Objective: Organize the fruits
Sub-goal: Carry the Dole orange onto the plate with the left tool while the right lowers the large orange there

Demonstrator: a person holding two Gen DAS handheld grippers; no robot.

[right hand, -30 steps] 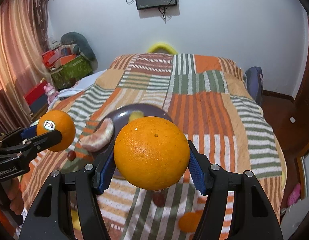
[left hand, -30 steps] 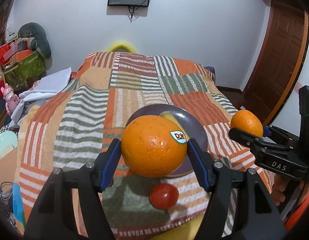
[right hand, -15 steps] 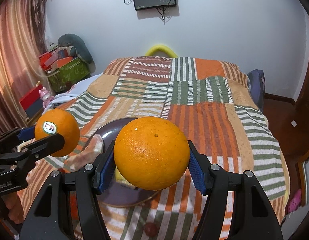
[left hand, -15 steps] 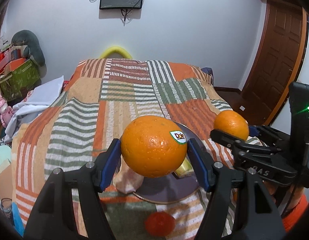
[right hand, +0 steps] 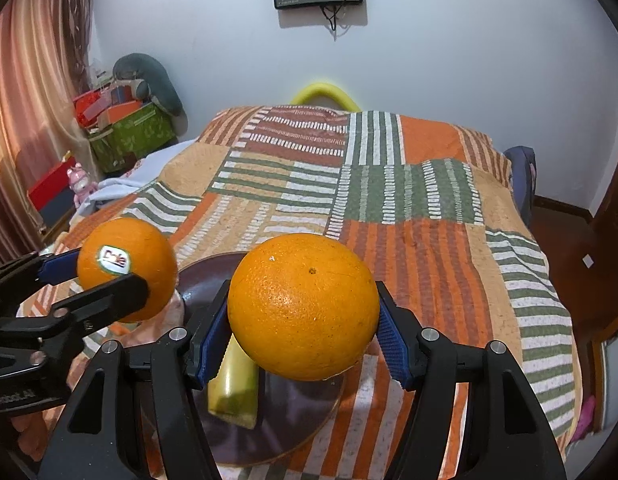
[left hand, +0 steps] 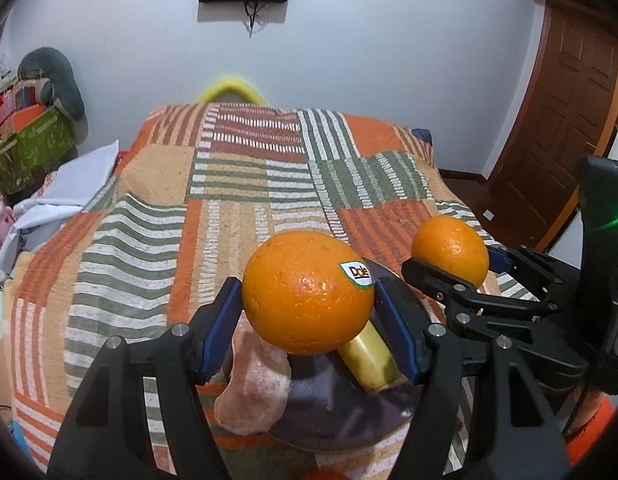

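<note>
My left gripper (left hand: 309, 312) is shut on an orange with a Dole sticker (left hand: 305, 292), held above a dark purple plate (left hand: 341, 416) on the bed. My right gripper (right hand: 303, 320) is shut on a plain orange (right hand: 305, 304), held over the same plate (right hand: 309, 420). The plate holds a yellow banana (left hand: 369, 356) and a pale pink peeled fruit (left hand: 253, 392) at its left edge. The right gripper's orange also shows in the left wrist view (left hand: 451, 250). The Dole orange also shows in the right wrist view (right hand: 127, 264).
A striped patchwork quilt (left hand: 237, 184) covers the bed. A small red fruit (left hand: 325, 474) lies near the bed's front edge. Boxes and a grey cushion (right hand: 145, 84) stand at the left, white cloth (left hand: 69, 192) lies beside the bed, a wooden door (left hand: 569, 120) is at the right.
Both grippers have moved forward over the bed with their oranges, so the plate now sits directly beneath them. The small red fruit has slid toward the bottom edge of the left view.
</note>
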